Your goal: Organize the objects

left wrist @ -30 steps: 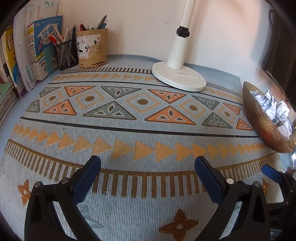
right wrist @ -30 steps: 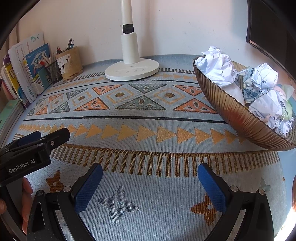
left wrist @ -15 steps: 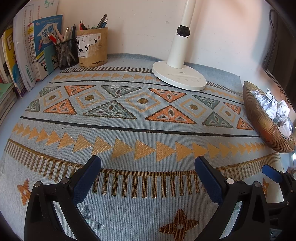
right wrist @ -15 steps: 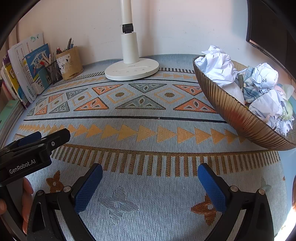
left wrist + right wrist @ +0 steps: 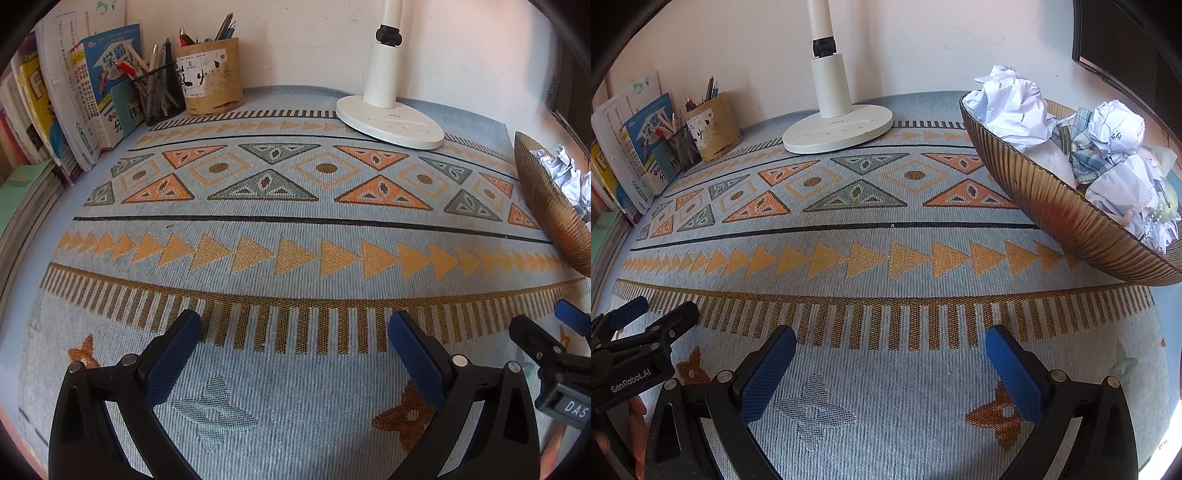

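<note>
"GenRobot.AI" in white on the left gripper [image 5: 642, 317] body, "DAS" — cut off — on the right gripper [image 5: 554, 325] body

Coarse woven cloth mat [image 5: 295, 229], ribbed glossy bowl [image 5: 1071, 221] of crumpled paper [image 5: 1012, 103]

One white lamp [image 5: 836, 125] at the wall. Left of the lamp: two pen holders, one mesh [image 5: 159, 94], one bamboo [image 5: 209, 81], plus a row of books [image 5: 70, 103], count unclear. Right of the lamp: one ribbed bowl [image 5: 1067, 218] with at least four crumpled paper balls [image 5: 1012, 103].
</note>
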A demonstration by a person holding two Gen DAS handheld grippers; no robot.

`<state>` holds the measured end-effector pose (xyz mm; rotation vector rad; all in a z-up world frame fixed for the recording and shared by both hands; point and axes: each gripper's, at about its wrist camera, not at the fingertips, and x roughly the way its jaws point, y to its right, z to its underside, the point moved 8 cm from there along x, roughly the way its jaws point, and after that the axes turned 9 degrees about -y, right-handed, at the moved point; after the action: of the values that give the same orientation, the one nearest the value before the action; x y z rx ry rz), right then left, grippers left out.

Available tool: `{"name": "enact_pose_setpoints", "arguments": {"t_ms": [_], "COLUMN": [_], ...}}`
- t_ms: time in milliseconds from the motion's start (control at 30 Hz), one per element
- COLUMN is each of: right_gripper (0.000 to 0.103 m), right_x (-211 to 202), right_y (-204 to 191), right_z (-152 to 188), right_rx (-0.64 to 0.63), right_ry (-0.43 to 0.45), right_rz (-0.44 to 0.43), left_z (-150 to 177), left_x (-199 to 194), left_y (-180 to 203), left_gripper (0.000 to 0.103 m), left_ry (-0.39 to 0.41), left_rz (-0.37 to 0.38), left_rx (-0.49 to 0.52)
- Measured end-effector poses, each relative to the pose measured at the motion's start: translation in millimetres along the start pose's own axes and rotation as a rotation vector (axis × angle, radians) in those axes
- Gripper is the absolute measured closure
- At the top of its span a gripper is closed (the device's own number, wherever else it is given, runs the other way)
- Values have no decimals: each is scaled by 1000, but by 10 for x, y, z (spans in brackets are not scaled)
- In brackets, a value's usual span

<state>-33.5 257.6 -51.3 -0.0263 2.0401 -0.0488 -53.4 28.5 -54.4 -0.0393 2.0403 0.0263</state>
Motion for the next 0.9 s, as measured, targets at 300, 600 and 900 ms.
{"name": "enact_pose_setpoints", "arguments": {"t_ms": [300, 600, 900], "right_gripper": [0, 0, 0], "right_x": [31, 30, 30], "right_y": [-8, -1, 3], "right_z": [9, 10, 9], "right_rx": [-16, -20, -19], "right_ry": [-19, -19, -19], "right_rz": [46, 43, 44], "left_z": [55, 41, 41], "left_x": [-34, -25, -30], "left_y": [-24, -18, -15], "left_gripper": [0, 0, 0], "left_ry": [2, 2, 2], "left_rz": [3, 4, 5], "left_rx": [10, 9, 9]}}
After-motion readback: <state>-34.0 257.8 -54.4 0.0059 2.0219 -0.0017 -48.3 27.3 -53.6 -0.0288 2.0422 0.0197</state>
